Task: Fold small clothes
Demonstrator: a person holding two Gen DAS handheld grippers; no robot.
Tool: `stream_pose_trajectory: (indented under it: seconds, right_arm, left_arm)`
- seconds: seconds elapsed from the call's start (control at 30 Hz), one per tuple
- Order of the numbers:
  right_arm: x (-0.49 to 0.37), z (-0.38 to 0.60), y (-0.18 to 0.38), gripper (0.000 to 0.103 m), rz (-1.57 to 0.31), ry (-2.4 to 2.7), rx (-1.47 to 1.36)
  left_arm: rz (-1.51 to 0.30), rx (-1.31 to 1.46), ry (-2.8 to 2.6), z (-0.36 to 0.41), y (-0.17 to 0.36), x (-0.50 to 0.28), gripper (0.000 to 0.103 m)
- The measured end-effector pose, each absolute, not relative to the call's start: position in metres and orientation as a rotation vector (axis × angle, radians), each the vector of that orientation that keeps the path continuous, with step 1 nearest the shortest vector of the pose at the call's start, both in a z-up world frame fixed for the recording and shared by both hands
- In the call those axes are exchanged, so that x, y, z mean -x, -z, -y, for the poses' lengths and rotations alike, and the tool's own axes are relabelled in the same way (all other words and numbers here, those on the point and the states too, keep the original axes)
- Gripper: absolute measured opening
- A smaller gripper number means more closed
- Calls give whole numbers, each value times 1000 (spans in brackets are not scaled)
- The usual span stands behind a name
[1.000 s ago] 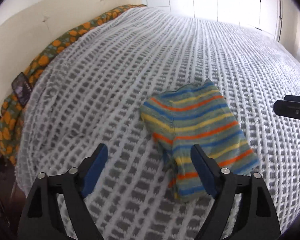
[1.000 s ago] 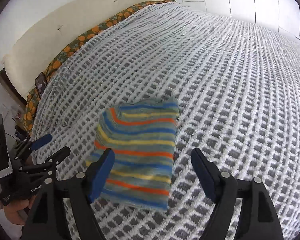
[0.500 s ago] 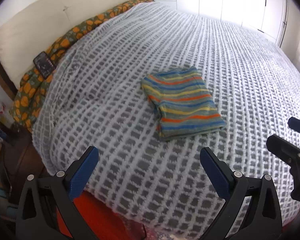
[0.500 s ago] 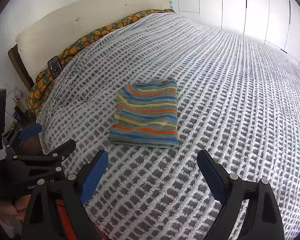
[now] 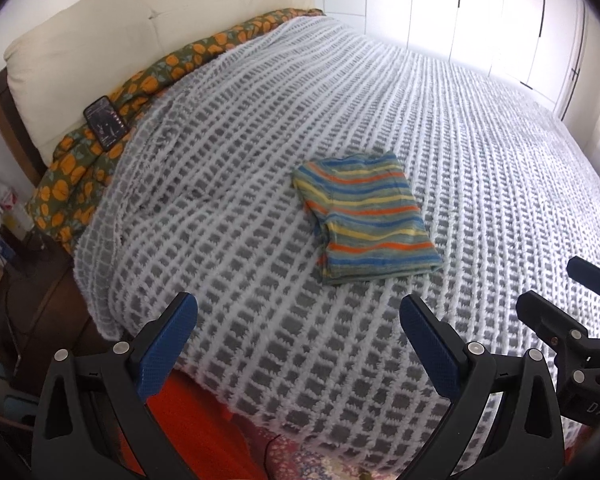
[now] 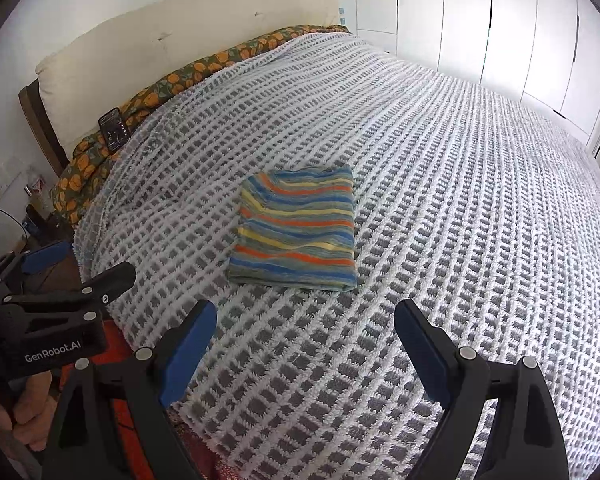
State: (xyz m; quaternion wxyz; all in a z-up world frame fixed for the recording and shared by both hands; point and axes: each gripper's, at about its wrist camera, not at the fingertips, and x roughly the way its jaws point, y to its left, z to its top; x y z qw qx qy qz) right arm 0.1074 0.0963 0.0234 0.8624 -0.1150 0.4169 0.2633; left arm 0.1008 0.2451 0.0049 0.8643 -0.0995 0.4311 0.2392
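Landmark: striped garment [image 5: 366, 216], folded into a flat rectangle on the bed [image 5: 480, 128], near the front edge. Phone [image 5: 105, 122] far left of it by the headboard. Left gripper [image 5: 298, 340] wide open, empty, short of the garment and slightly left of it. Right gripper [image 6: 306, 350] also wide open, empty, garment straight ahead. Long axis runs roughly away from both grippers. Right looks marginally nearer. Judging by the neat shape, folding looks done.
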Motion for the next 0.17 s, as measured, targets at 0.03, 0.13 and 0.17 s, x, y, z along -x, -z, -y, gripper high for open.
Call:
stream_pose_trajectory:
  seconds: [0.03, 0.13, 0.17]
  right_arm:
    - [-107, -96, -24, 90, -873, -551, 242]
    - [-107, -96, -25, 90, -870, -554, 238]
    - [-107, -97, -25, 90, -868, -555, 237]
  left_arm:
    - [-904, 212, -505, -246, -4, -101, 101]
    - [-891, 194, -525, -244, -4, -99, 101]
    - [-889, 189, -527, -244, -5, -100, 101]
